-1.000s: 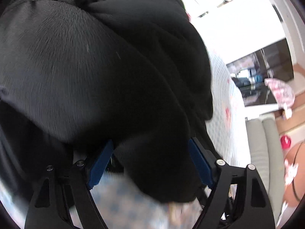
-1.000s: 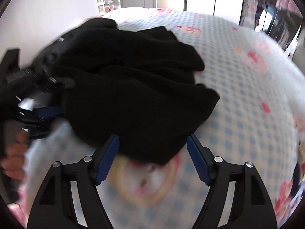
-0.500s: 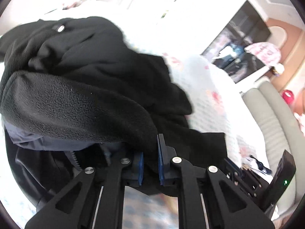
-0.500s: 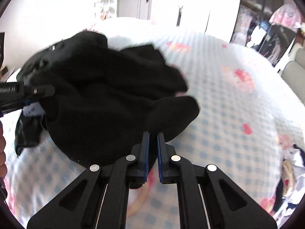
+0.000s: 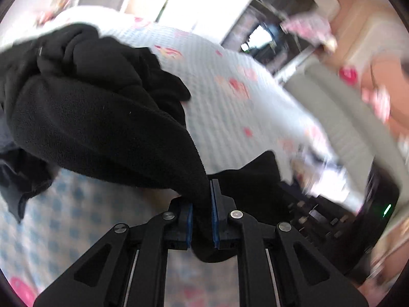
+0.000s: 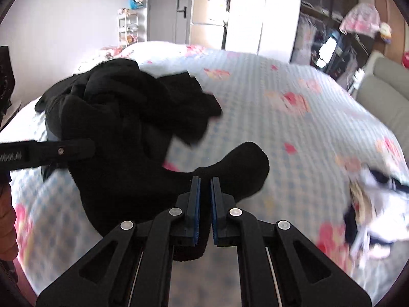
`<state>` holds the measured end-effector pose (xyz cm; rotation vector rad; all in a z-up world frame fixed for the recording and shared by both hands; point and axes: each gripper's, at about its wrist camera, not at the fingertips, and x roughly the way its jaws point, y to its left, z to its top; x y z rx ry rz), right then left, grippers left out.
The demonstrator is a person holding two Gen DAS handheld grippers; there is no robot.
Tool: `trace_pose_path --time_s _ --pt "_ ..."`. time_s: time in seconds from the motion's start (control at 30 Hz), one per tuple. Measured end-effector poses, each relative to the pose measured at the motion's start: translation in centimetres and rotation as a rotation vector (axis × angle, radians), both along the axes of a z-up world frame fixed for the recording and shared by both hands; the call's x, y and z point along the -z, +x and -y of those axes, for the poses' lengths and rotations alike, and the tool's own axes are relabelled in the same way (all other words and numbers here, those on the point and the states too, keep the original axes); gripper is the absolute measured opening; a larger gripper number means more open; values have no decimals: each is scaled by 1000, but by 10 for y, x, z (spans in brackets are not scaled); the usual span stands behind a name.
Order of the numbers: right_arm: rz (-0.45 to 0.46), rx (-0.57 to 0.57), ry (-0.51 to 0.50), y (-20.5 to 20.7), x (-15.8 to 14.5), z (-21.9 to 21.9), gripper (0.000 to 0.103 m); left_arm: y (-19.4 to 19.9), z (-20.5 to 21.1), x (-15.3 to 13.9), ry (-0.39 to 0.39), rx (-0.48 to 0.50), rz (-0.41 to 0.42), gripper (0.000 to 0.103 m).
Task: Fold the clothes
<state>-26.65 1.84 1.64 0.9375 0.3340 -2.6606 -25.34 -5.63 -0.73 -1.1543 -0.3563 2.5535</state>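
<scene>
Left claw (image 5: 202, 204): it is pinching a fold of the black fleece garment (image 5: 102, 117) between its blue pads.
Garment: it is lying bunched on the bed (image 6: 268, 117), with its near edge lifted off the checked cover.
Right claw (image 6: 204, 199): it is pressing together on another edge of the same garment.
Far right: a small heap of white and dark clothes (image 6: 375, 209) is lying on the bed.

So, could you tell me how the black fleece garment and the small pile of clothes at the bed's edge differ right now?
The black fleece garment is large, all black, and pinched by both the left gripper and the right gripper. The small pile of clothes is smaller, mostly white with dark parts, and untouched. Both lie crumpled, unfolded, on the checked bedspread.
</scene>
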Motion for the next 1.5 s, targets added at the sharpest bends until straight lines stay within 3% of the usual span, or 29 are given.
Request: trace_pose_path --time_s 0.03,0.17,0.27,0.43,0.53,0.57,0.6,0.67,0.73,0.83,0.9,0.97,1.0,1.03,1.07,1.1,1.13,1.17,1.2,1.33,1.4,1.5 --pt "12 6 -7 12 6 -13 6 8 -12 4 -31 34 -2 11" --pt "55 44 -55 53 12 -59 6 23 -37 14 -24 90 19 11" --pt "102 70 -69 71 10 -81 6 36 -49 20 50 108 47 12" --pt "111 110 -130 105 5 -111 9 64 -82 25 47 169 68 8" --pt "114 100 -114 112 2 -108 10 72 -63 37 78 79 102 17" --pt "119 87 -105 112 2 -103 12 73 -50 41 92 31 111 35" --pt "128 65 -104 112 3 -98 22 72 -36 46 109 -22 120 56" --pt "136 19 -117 110 4 -86 36 67 1 54 181 -132 142 67" --pt "157 -24 -116 99 13 -66 59 59 34 62 201 -248 164 73" --pt "206 -80 -92 80 32 -33 71 36 62 73 166 -356 194 74" --pt "266 -102 -42 66 54 -8 74 15 79 84 235 -360 217 86" --pt "297 -114 20 55 77 9 74 -8 94 101 331 -376 253 88" --pt "307 -112 48 49 88 14 74 -18 99 112 351 -403 272 88" --pt "315 -106 58 46 95 14 67 -29 97 125 332 -424 316 88" --pt "324 -100 58 44 99 13 58 -39 88 132 272 -416 350 86" --pt "326 -95 50 43 100 11 39 -44 76 130 187 -396 338 70" --pt "315 -87 43 44 99 9 27 -45 64 119 138 -358 294 53" --pt "297 -74 46 47 95 7 23 -44 51 107 102 -313 244 17" --pt "279 -64 44 51 89 5 16 -39 41 93 95 -279 198 8" --pt "182 -10 2 74 58 -13 11 -16 11 45 116 -146 68 6" --pt "122 13 -13 90 36 -28 11 -1 -6 30 137 -70 54 6" --pt "82 31 -11 114 16 -52 11 27 -52 20 98 93 54 6"
